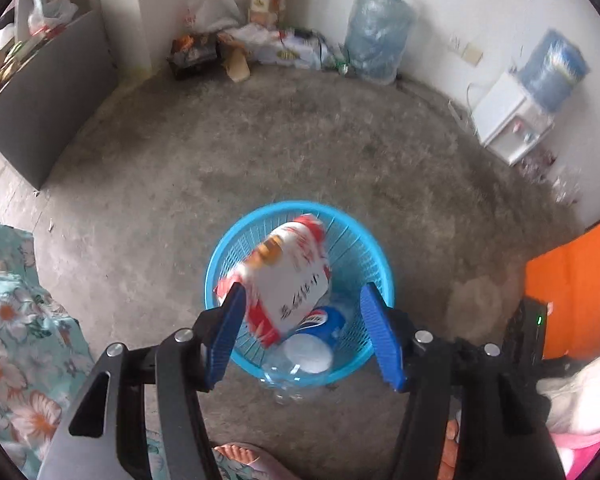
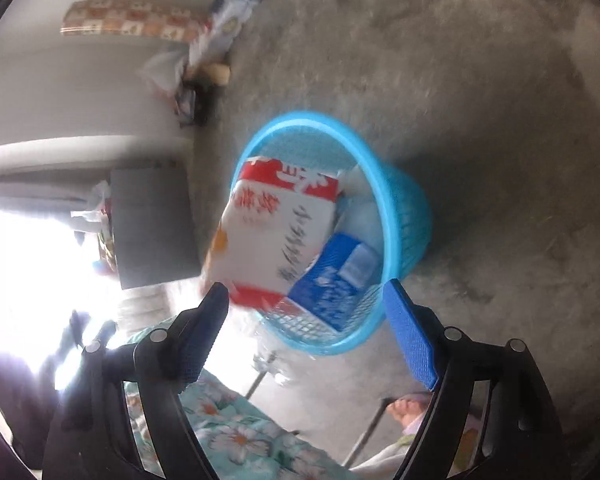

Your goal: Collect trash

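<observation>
A blue mesh waste basket (image 1: 374, 258) stands on the concrete floor; it also shows in the right wrist view (image 2: 408, 208). A red and white carton (image 1: 288, 276) sits tilted in its mouth, blurred; it also shows in the right wrist view (image 2: 276, 232). Under it lie a blue packet (image 2: 336, 280) and a clear plastic bottle (image 1: 300, 360). My left gripper (image 1: 302, 328) is open just above the basket's near rim, and the carton is free of its fingers. My right gripper (image 2: 308, 320) is open over the near rim and holds nothing.
A floral bedspread (image 1: 16, 320) lies at the left. A grey cabinet (image 1: 48, 108) stands at the far left. A water jug (image 1: 376, 36) and bags pile in the far corner. A white water dispenser (image 1: 516, 124) stands at the right wall. An orange box (image 1: 572, 288) is at the right.
</observation>
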Action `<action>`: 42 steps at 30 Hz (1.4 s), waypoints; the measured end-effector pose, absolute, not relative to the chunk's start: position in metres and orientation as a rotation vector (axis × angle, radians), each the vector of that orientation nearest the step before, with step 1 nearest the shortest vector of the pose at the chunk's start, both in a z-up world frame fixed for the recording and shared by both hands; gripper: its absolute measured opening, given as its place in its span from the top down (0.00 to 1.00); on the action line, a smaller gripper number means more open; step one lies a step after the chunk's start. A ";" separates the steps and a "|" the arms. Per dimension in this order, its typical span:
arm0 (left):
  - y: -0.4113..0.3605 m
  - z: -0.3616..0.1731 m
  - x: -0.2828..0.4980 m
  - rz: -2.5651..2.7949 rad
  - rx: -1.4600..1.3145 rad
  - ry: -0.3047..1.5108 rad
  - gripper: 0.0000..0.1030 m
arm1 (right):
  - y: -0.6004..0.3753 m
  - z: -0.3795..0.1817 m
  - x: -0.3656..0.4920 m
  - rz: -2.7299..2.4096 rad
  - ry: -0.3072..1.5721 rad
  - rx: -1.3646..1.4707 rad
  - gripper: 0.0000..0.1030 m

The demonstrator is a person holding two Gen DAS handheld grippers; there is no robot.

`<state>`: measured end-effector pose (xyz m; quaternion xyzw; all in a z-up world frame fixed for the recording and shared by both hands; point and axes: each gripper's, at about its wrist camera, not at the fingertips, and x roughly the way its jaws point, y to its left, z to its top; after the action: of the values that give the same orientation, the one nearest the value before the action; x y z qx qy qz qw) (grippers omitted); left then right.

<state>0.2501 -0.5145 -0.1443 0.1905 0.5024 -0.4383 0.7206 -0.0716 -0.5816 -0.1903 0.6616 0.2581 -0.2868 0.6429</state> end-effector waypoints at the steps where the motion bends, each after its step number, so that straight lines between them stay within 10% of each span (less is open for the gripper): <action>1: -0.513 -0.135 0.247 -0.974 0.404 1.097 0.44 | -0.581 -0.187 -0.076 -0.664 0.580 1.501 0.26; 20: -0.215 0.086 0.141 -0.840 0.047 0.630 0.05 | -0.463 0.010 -0.029 -0.309 0.413 0.937 0.17; 30: -0.057 0.086 0.072 -0.372 -0.140 0.565 0.05 | -0.307 0.087 -0.004 -0.195 0.441 0.352 0.08; 42: 0.009 0.022 0.022 -0.073 -0.126 0.624 0.05 | -0.201 0.039 -0.021 -0.216 0.712 0.041 0.08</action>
<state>0.0221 0.0091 0.0222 -0.0620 0.3069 -0.0360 0.9490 -0.0211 -0.2014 0.0393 0.0200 0.3476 -0.1054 0.9315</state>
